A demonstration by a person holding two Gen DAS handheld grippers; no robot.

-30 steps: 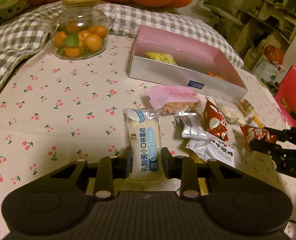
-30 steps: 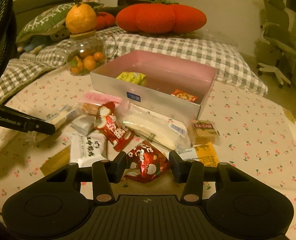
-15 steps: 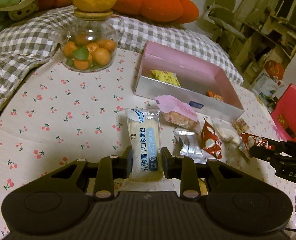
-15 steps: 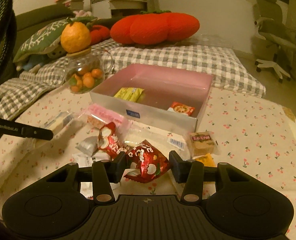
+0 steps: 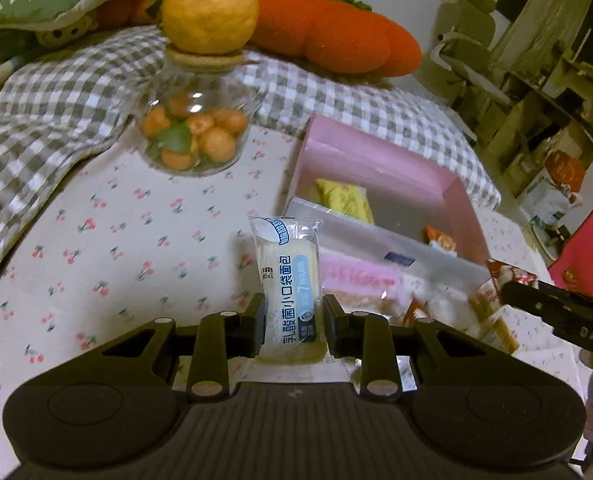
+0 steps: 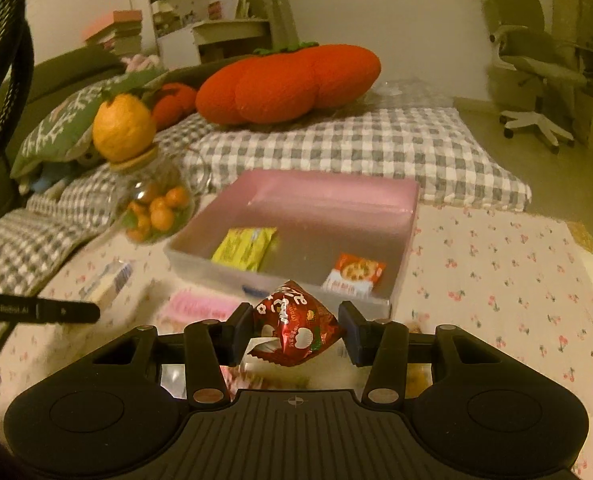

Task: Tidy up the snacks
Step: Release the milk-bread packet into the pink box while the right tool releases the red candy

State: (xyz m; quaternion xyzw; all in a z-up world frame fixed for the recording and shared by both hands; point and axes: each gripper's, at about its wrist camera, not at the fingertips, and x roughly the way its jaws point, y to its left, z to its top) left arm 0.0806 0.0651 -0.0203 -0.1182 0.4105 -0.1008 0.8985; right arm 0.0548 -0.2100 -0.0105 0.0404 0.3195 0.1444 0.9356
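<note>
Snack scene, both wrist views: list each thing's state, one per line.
Left gripper: shut on bread pack, lifted.
Right gripper: shut on red packet, lifted.
Box: open, yellow packet and orange packet inside.
Jar: closed, fruit inside.

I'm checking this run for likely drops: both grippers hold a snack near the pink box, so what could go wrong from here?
The left gripper pinches only the lower end of the long bread packet, so it may swing or slip out. The right gripper holds the puffy red packet by its corners; it might pop free. Both head for the pink box together, so they could bump each other.
</note>
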